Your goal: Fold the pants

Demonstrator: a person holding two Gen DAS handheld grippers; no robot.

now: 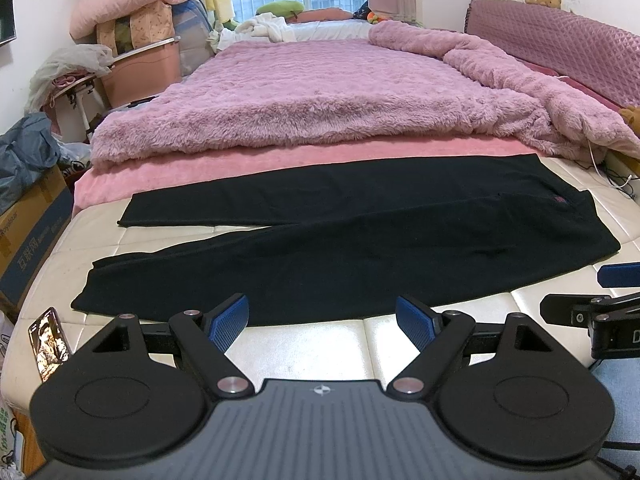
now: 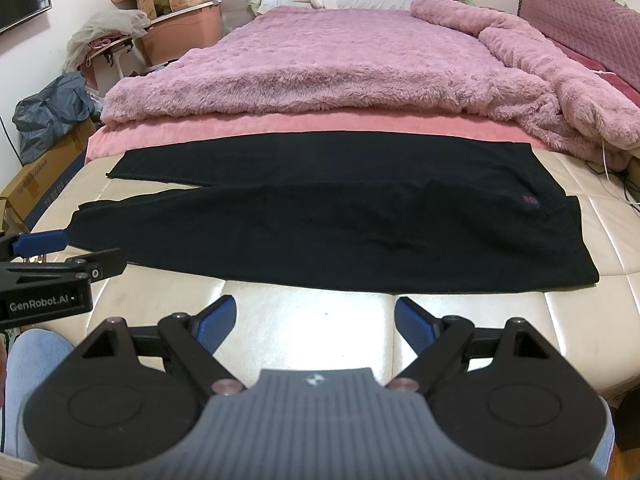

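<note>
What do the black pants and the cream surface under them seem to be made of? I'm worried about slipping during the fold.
The black pants look like a soft matte knit or fleece: they reflect no light and lie limp. The cream surface looks like glossy quilted faux leather or vinyl, since it shows bright reflections and stitched panels. It is probably slick.

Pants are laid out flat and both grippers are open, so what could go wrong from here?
1. The pants legs are splayed apart at the cuffs; a fold now may come out uneven.
2. The phone lies near the left cuff; the left gripper might knock it.
3. The right gripper might pinch only one black layer.
</note>
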